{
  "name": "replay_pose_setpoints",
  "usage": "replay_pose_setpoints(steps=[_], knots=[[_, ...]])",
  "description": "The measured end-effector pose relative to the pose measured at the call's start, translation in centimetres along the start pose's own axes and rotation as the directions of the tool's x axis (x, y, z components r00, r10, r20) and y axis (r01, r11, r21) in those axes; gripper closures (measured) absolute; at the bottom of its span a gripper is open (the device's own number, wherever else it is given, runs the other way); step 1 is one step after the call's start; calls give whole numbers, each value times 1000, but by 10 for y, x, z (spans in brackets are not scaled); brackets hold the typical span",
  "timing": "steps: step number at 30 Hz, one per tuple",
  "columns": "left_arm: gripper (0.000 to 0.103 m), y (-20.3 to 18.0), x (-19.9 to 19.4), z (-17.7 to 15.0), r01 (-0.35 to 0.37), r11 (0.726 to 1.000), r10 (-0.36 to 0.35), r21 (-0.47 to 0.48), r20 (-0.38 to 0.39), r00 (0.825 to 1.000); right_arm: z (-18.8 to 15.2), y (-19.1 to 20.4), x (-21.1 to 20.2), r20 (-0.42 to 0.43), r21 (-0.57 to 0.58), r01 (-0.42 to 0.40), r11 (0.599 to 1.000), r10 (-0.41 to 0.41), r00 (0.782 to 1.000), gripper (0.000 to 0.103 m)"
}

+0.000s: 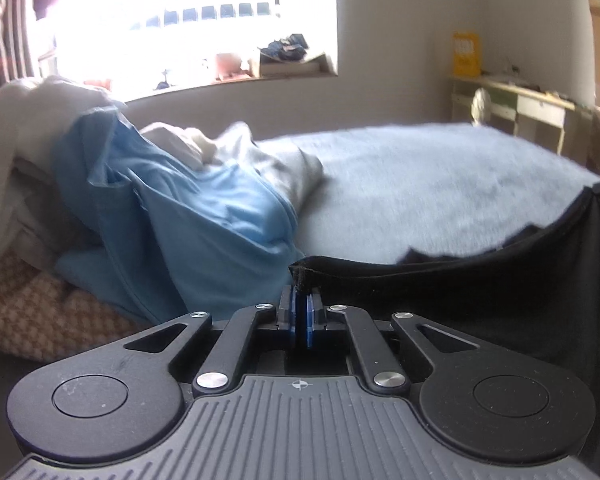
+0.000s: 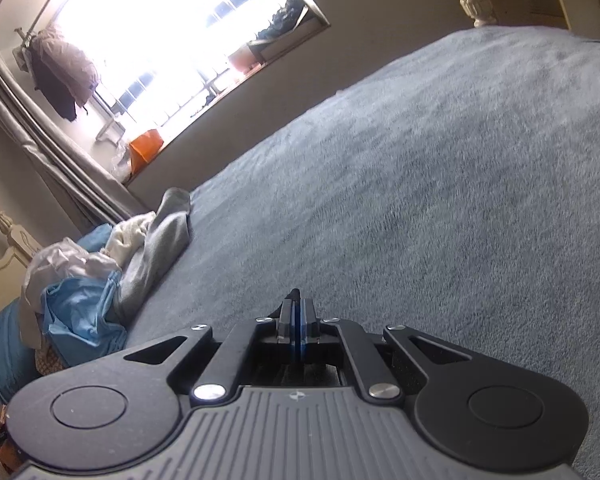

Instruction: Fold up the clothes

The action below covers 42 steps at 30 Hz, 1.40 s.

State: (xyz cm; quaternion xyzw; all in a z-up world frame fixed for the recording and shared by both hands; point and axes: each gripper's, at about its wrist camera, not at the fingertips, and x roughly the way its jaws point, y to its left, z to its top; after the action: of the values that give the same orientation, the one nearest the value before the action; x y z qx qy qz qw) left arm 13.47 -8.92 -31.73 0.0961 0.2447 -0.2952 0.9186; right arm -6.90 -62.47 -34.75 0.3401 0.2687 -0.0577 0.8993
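We pinch the black garment's (image 1: 480, 280) hemmed corner in our left gripper (image 1: 301, 294), jaws closed tight; our right gripper (image 2: 296, 307) clamps another black scrap. Ahead the grey bedspread (image 2: 440, 200) lies open; heaped clothes (image 1: 172, 200) crowd its left edge.

Wide open grey blanket (image 2: 420, 200) ahead and right, nothing lying on it, free passage across the bed. Blocked on the left: heaped clothes pile (image 1: 160, 200), blue and grey pieces stacked, spilling onto the blanket edge. Black cloth (image 1: 500, 300) stretched low across the near right, hanging in the way. Far side hemmed by wall and windowsill (image 1: 228, 84); shelf (image 1: 520, 104) beyond the bed's far corner.
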Motion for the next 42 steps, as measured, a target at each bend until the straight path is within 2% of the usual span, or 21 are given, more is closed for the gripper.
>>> replay_pose_setpoints(steps=[6,18,25,31,33,34,36,39,42], knots=[[100,13,13,9,-17,998,16,-61,-17,1000,12,3,3,34,5,-12,1000,12,999,102],[100,6,49,12,-37,999,36,-16,-62,997,13,-11,22,29,39,23,999,-24,999,102],[98,0,68,4,-72,997,75,29,-104,992,4,-26,43,-4,75,57,996,-57,998,102],[89,1,68,1,-112,993,114,23,-108,988,-6,-36,60,-49,109,109,988,-104,993,100],[78,2,67,1,-127,992,128,20,-109,986,-3,-41,57,-49,151,129,980,-123,991,99],[76,3,66,2,-137,990,138,16,-107,985,-1,-43,55,-48,175,134,975,-128,991,98],[66,5,62,3,-149,989,147,-10,-115,982,1,-46,49,-42,199,144,969,-138,990,86],[60,9,54,5,-157,986,149,-55,-129,980,3,-47,37,-29,224,150,963,-148,989,72],[53,12,41,7,-167,982,153,-89,-143,978,4,-47,16,-28,256,133,958,-130,991,71]])
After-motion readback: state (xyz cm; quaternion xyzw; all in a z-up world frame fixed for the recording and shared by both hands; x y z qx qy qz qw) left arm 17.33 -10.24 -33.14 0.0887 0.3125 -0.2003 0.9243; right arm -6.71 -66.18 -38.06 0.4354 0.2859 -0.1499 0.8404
